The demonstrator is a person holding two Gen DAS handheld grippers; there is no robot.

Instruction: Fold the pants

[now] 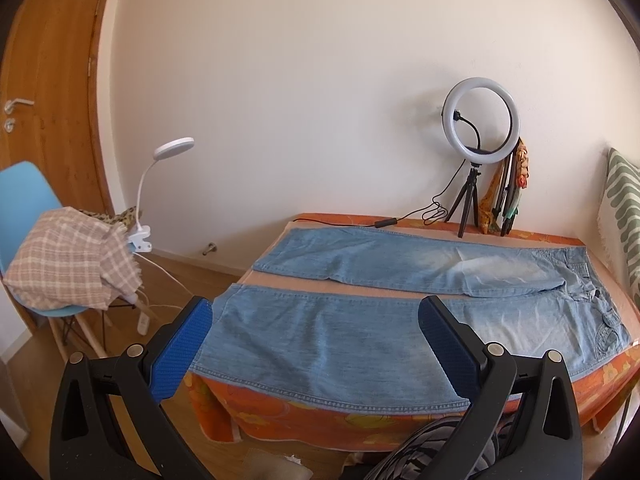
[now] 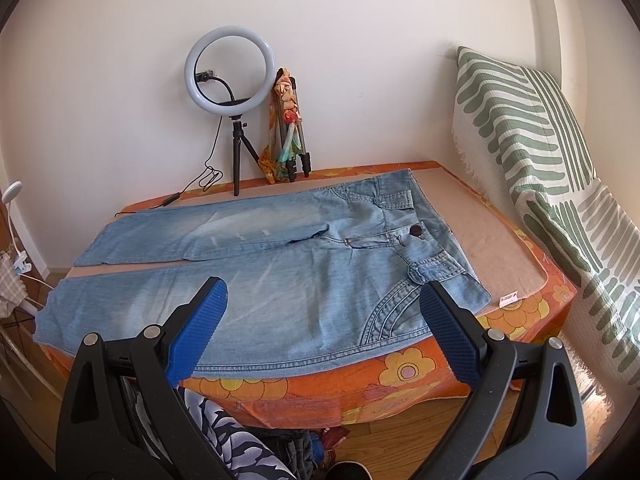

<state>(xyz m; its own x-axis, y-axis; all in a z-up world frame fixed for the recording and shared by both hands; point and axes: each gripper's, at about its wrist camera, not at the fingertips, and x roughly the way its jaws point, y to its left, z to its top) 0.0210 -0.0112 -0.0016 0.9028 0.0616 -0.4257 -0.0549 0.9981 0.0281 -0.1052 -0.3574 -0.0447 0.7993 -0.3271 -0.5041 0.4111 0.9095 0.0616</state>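
Left gripper hovers over the near leg's cuff end, fingers spread wide, nothing held; cuff of the near leg sits at the table's left edge, hem hanging slightly over the near edge. Pants lie flat, unfolded, legs parted, across the orange flowered tablecloth; waistband to the right, button up. Right gripper hangs above the near hip pocket, likewise fully open and empty.

Risks, as I judge them: pinching tablecloth along with denim would drag the cover; uneven lifts at cuff and waist would skew the fold; far-leg sweep could snag the ring light cable behind.
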